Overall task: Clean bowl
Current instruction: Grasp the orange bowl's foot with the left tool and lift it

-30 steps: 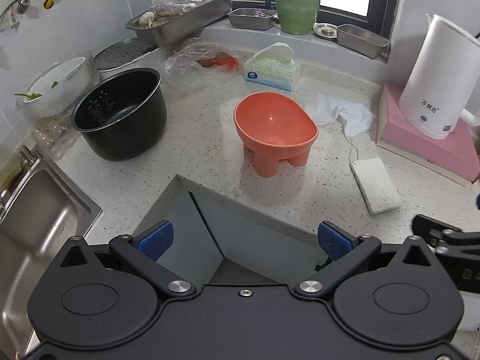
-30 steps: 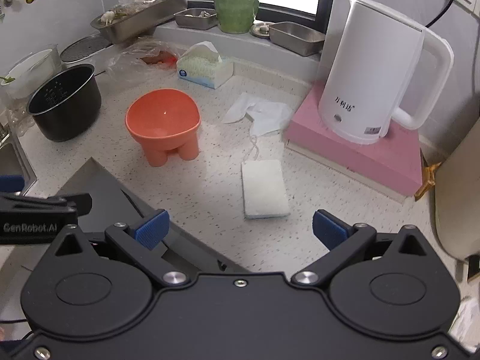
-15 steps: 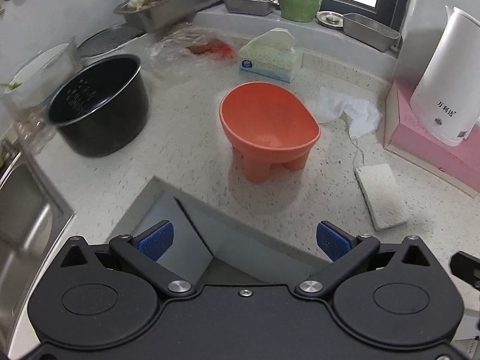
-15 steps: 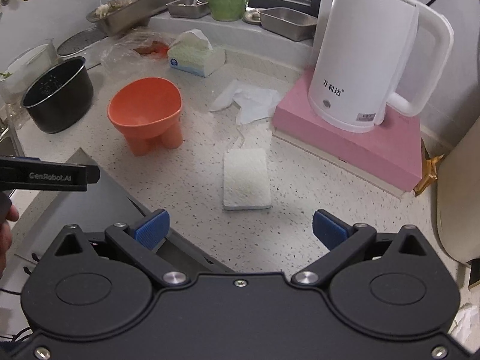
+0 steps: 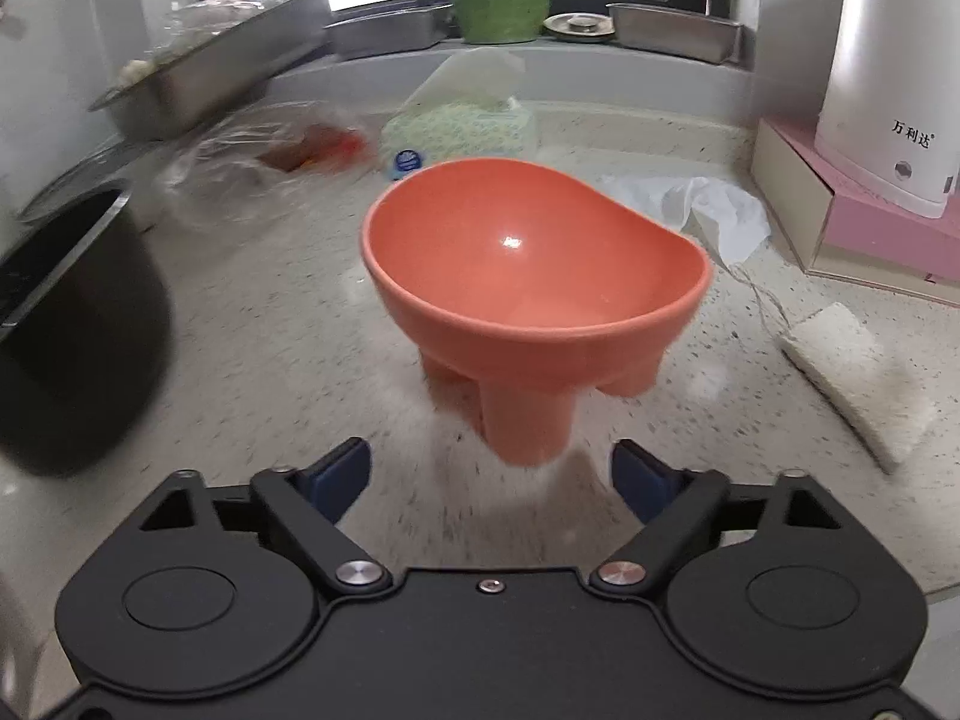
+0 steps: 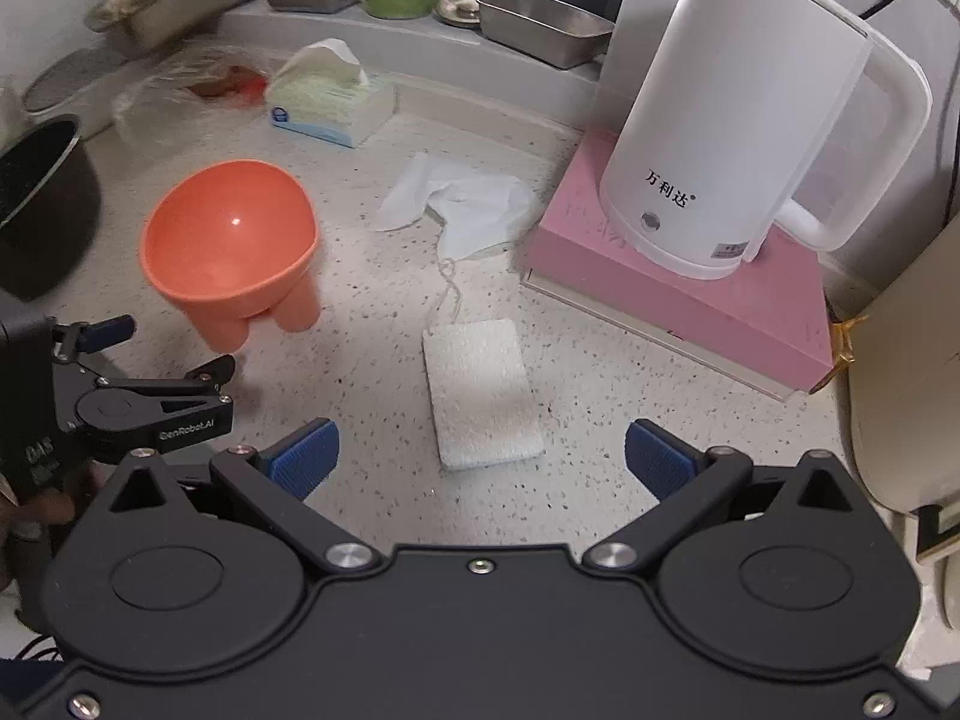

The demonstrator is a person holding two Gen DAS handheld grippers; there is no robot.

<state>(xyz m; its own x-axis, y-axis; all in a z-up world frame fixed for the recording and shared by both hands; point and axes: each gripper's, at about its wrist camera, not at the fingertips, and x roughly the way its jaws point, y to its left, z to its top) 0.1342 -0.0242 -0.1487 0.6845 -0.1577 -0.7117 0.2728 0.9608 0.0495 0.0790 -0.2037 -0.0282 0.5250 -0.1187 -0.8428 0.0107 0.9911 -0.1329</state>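
Observation:
An empty orange footed bowl point(image 5: 534, 276) stands upright on the speckled counter; it also shows in the right wrist view point(image 6: 231, 240). My left gripper point(image 5: 489, 474) is open and empty, just in front of the bowl's front leg. It shows from the side in the right wrist view point(image 6: 174, 348), close to the bowl's feet. A white sponge point(image 6: 480, 390) lies flat on the counter; it also shows in the left wrist view point(image 5: 858, 378). My right gripper point(image 6: 480, 456) is open and empty, just short of the sponge's near edge.
A white kettle point(image 6: 738, 132) stands on a pink box point(image 6: 690, 306) at the right. A crumpled white cloth point(image 6: 468, 204), a tissue box point(image 6: 330, 102), a black pot point(image 5: 66, 324) at the left and metal trays point(image 5: 216, 54) on the sill surround the bowl.
Both grippers moved forward and lower. The left one closed in on the bowl, now large in its view. The right one came up to the sponge.

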